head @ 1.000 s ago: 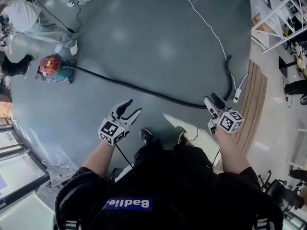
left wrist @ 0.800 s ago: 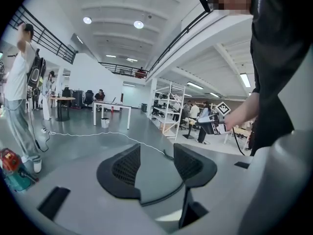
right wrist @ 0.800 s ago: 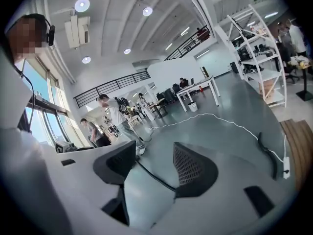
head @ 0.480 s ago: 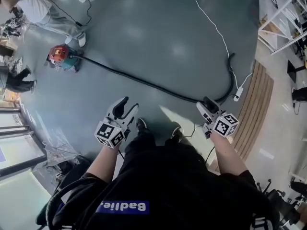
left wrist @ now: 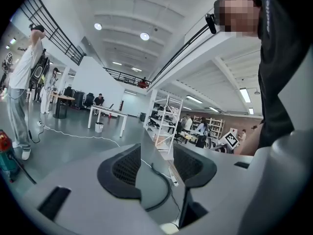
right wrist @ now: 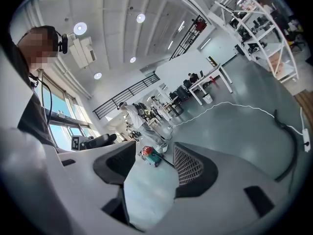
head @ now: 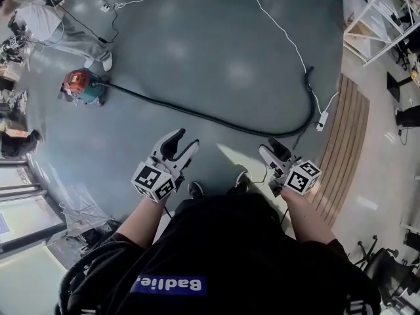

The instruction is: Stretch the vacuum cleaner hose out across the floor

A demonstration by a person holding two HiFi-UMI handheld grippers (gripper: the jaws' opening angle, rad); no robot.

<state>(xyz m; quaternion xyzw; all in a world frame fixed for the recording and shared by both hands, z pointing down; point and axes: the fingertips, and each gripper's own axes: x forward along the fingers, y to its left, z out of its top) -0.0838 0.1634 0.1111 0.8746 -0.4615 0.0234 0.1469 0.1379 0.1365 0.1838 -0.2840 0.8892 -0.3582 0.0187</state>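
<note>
A black vacuum hose (head: 216, 119) lies on the grey floor. It runs from the red and teal vacuum cleaner (head: 80, 86) at the left to a curved end (head: 311, 90) at the right. My left gripper (head: 180, 144) hovers open above the floor, short of the hose, nothing between its jaws. My right gripper (head: 270, 149) is open too, close to the hose's right bend and holding nothing. The left gripper view shows the hose's curved end (left wrist: 165, 190) between the left gripper's (left wrist: 156, 168) pads. In the right gripper view the vacuum cleaner (right wrist: 151, 154) shows between the right gripper's (right wrist: 155, 168) jaws.
A white cable (head: 275, 20) loops across the floor to a power strip (head: 322, 120) by the hose end. A wooden slatted strip (head: 341, 143) borders the floor at right, with metal shelving (head: 377, 12) beyond. A person (head: 49, 25) stands by the vacuum cleaner. My shoes (head: 195, 189) stand between the grippers.
Both grippers have drifted slightly inward and stay open and empty. The view has shifted, and the hose and vacuum cleaner lie as before.
</note>
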